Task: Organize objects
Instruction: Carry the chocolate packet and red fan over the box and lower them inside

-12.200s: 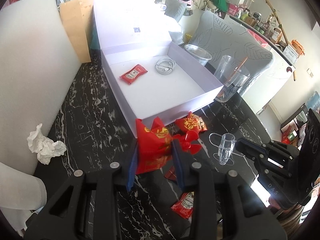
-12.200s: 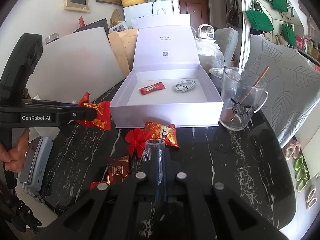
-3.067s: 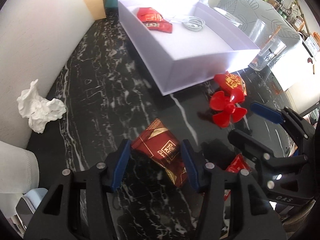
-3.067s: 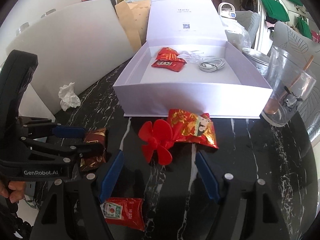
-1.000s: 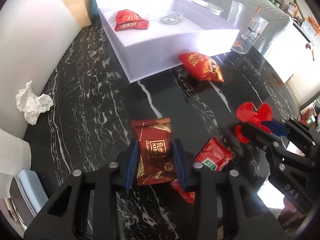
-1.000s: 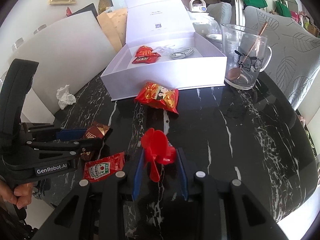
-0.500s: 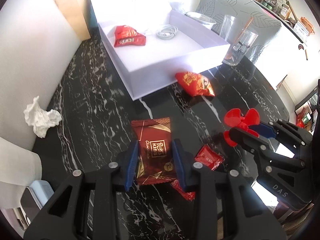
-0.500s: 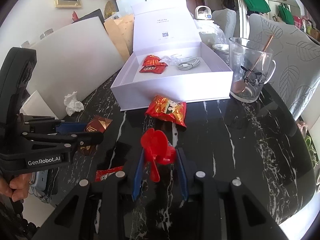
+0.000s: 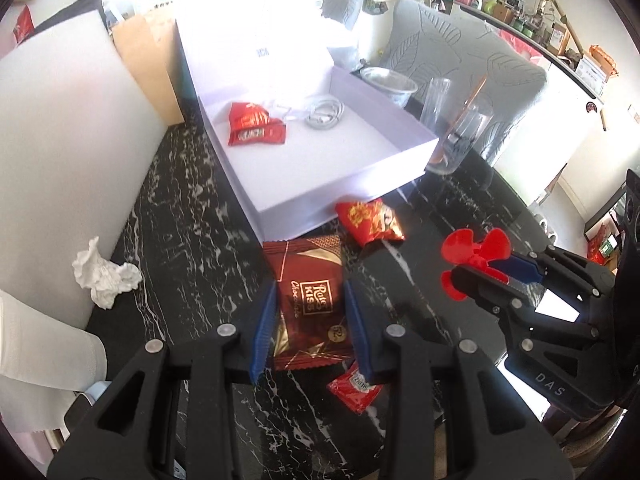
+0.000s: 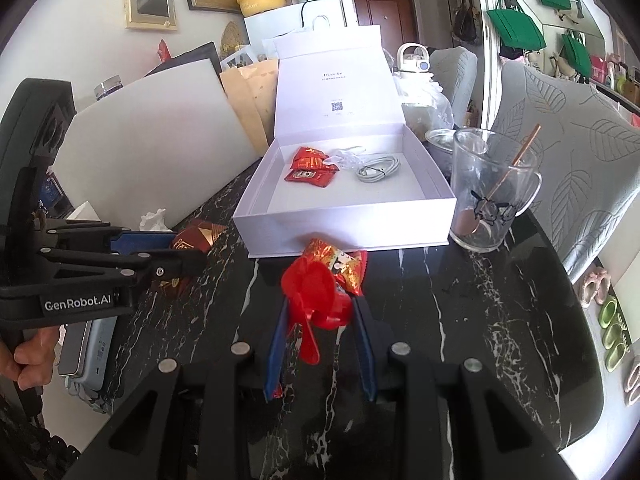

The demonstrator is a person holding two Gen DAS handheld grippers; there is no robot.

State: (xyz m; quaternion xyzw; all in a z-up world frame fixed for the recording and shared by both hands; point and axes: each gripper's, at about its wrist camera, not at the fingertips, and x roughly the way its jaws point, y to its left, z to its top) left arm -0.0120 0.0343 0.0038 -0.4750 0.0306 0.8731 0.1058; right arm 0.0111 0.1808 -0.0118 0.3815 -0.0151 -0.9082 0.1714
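Note:
My left gripper [image 9: 308, 304] is shut on a dark red chocolate packet [image 9: 308, 300] and holds it above the black marble table, in front of the open white box [image 9: 344, 200]. It also shows in the right wrist view [image 10: 196, 238]. My right gripper [image 10: 320, 304] is shut on a red plastic propeller [image 10: 312, 292], which also shows in the left wrist view [image 9: 476, 256]. The box [image 10: 348, 224] holds red sachets [image 10: 310, 168] and a coiled white cable [image 10: 378, 168]. A red snack packet [image 9: 370, 222] lies just before the box. A ketchup sachet [image 9: 354, 386] lies under my left gripper.
A glass mug with a spoon [image 10: 492, 192] stands right of the box. A crumpled tissue [image 9: 104, 276] lies at the left by a white board [image 9: 60, 152]. A grey chair [image 9: 460, 76] stands behind the table. A device [image 10: 86, 348] lies at the table's left edge.
Both grippers have risen and moved forward toward the box, each still holding its item. The ketchup sachet has dropped lower in the left wrist view.

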